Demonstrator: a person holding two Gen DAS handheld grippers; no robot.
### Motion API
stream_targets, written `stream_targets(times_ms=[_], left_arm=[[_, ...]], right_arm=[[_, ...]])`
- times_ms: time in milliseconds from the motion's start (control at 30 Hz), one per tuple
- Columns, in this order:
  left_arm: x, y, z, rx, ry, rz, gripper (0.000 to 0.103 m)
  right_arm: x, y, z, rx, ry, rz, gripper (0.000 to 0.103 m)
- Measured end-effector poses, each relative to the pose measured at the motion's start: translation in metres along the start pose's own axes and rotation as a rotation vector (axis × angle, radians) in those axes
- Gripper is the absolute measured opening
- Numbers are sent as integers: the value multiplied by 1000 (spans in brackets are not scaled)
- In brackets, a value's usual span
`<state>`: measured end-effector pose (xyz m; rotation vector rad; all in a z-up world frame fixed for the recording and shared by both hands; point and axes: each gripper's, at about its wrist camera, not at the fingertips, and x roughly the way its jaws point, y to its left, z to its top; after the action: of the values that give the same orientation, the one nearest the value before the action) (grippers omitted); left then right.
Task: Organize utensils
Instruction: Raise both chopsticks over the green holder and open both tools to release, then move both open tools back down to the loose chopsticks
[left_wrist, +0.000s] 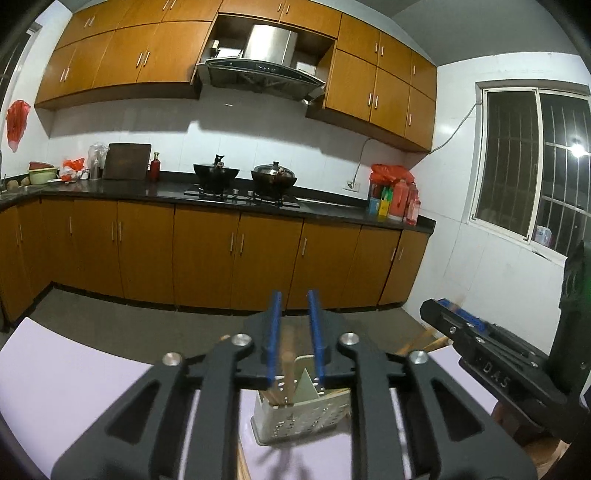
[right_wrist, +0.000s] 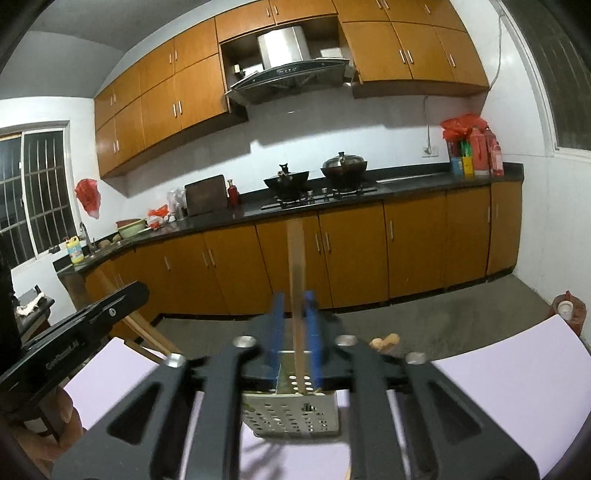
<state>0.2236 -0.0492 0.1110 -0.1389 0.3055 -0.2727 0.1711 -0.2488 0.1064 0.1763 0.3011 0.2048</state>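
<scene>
Our right claw (right_wrist: 295, 325) pinches an upright chopstick (right_wrist: 296, 266) above the perforated utensil holder (right_wrist: 291, 415) on the lavender tabletop (right_wrist: 498, 376) — our left claw (left_wrist: 294, 332) hangs spread over that holder, gripping nothing.

chopstick (right_wrist: 296, 280) blurred, holder (right_wrist: 291, 417) base hidden
</scene>
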Motion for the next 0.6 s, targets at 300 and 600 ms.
stream_targets(times_ms=[300,600], left_arm=[[-52,16,11,-23,-60,26,32],[-79,66,-76,-34,129,196,36]], right_arm=[[-56,-14,17,1,-87,-56,38],[-49,-72,-81,51,232,-203,36]])
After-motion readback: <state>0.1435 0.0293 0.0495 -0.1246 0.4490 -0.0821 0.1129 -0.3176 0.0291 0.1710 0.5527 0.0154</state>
